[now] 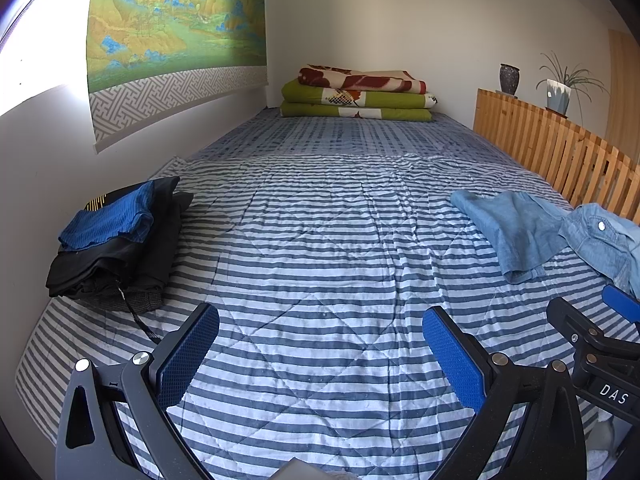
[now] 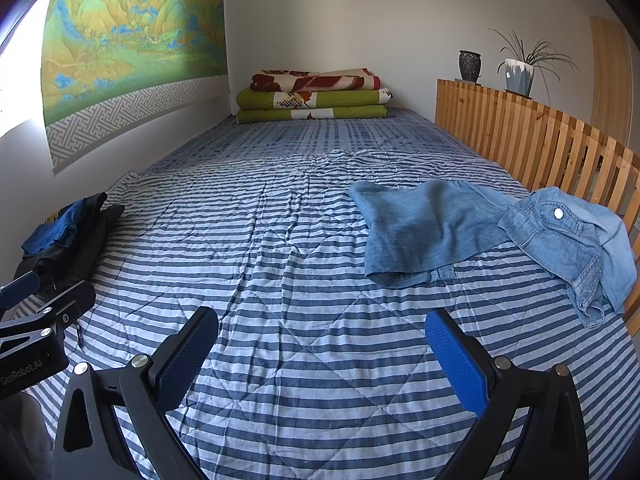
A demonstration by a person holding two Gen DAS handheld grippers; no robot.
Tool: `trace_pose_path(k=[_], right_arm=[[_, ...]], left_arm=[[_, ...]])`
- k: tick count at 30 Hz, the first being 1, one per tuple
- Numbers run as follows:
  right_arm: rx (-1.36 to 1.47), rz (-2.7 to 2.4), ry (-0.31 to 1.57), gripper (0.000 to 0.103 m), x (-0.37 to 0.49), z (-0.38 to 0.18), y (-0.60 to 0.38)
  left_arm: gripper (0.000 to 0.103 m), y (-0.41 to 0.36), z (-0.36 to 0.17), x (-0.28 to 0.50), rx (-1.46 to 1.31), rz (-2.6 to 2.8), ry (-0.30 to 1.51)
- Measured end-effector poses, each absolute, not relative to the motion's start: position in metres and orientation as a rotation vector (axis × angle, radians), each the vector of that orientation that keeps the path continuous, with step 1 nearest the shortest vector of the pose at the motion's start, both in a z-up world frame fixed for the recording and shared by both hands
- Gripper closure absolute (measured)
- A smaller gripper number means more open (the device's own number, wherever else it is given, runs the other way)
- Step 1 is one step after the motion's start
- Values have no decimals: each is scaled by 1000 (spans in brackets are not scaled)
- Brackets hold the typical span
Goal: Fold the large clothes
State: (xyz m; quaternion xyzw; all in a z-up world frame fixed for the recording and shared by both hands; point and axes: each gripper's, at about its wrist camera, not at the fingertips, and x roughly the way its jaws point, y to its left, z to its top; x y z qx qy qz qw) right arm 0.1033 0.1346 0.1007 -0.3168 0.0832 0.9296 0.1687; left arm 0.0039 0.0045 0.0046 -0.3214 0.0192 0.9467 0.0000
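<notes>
Denim shirt [image 2: 460, 232] lies crumpled at two o'clock from the right gripper [image 2: 320, 356], well apart; both the right and the left gripper [image 1: 320, 356] are spread wide, holding nothing.

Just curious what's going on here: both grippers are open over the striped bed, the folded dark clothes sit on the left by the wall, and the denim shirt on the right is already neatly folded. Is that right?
Not quite. The denim shirt is not folded: the right wrist view shows it lying crumpled beside the wooden slatted rail. The rest holds: left gripper and right gripper are open, and the folded dark clothes sit by the wall.
</notes>
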Motion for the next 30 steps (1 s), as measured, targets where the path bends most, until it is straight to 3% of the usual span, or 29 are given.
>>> trace_pose_path(k=[30], right_arm=[[-911,2642,243,2,103,99,135]], left_arm=[[0,4,5,5,-1008,2971,73]])
